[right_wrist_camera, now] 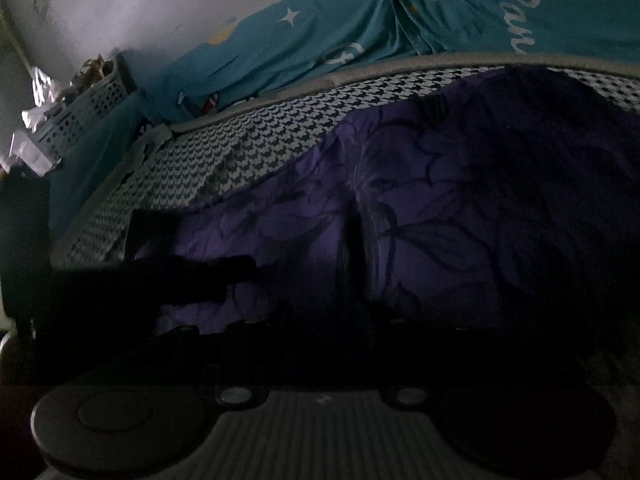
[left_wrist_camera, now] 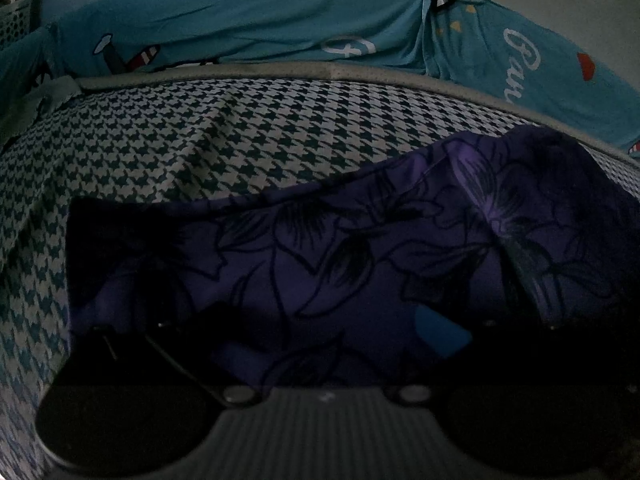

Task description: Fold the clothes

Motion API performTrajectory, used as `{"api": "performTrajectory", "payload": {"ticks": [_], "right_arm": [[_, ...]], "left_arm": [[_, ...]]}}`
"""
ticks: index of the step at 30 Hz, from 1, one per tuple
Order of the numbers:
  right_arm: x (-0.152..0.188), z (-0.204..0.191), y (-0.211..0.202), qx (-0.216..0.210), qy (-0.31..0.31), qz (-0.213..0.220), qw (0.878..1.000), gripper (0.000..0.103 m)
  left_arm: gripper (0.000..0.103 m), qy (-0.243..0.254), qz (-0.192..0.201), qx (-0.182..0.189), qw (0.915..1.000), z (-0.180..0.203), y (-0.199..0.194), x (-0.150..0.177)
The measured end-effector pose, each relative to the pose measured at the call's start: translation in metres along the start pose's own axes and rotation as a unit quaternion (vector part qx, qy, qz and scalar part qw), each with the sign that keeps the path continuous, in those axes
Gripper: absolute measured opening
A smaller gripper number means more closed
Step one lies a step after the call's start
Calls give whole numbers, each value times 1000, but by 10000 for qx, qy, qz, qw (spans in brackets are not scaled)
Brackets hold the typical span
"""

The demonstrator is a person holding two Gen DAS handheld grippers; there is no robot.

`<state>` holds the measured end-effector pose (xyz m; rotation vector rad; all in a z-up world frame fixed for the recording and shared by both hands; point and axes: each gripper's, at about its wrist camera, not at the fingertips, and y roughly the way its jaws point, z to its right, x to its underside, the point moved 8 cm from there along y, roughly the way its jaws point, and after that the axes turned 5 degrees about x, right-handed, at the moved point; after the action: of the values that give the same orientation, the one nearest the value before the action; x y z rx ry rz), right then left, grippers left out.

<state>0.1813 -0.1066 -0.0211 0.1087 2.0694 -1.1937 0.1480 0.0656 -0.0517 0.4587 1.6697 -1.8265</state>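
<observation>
Purple floral garment [left_wrist_camera: 360, 248] lies bunched on a houndstooth-patterned cover [left_wrist_camera: 180, 144], its length running roughly left to right across both wrist views; a raised fold stands up at its right end in the left wrist view, and which end is top or bottom cannot be told. In the right wrist view the same cloth [right_wrist_camera: 440, 200] mounds high on the right and slopes down to the left, with a dark vertical crease near the middle.

Left gripper [left_wrist_camera: 256, 320] sits low and close over the cloth, pointing toward the teal bedsheet [left_wrist_camera: 260, 20] beyond the grey piped edge of the cover. Its dark left finger [left_wrist_camera: 104, 264] lies along the cloth's left border and a blue pad [left_wrist_camera: 440, 332] shows on the right, fabric filling the space between; whether it pinches the cloth cannot be told in the dim light.

Right gripper [right_wrist_camera: 312, 280] is likewise low over the garment. One dark finger [right_wrist_camera: 192, 276] shows at left; the other is lost in shadow, so its opening cannot be told.

A perforated basket [right_wrist_camera: 88, 108] sits far left by the wall.
</observation>
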Motion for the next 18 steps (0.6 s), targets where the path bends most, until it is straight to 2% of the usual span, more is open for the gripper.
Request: {"api": "performTrajectory", "payload": {"ticks": [12,18], "right_arm": [[26,6,-25,216,-43,113,9997,35],[31,7,-30,308,-172,165,9992,35]], "left_arm": [[103,43,71,20,10000,-2,-3,1],[103,-183,180,98,9996,-10,-10,1]]}}
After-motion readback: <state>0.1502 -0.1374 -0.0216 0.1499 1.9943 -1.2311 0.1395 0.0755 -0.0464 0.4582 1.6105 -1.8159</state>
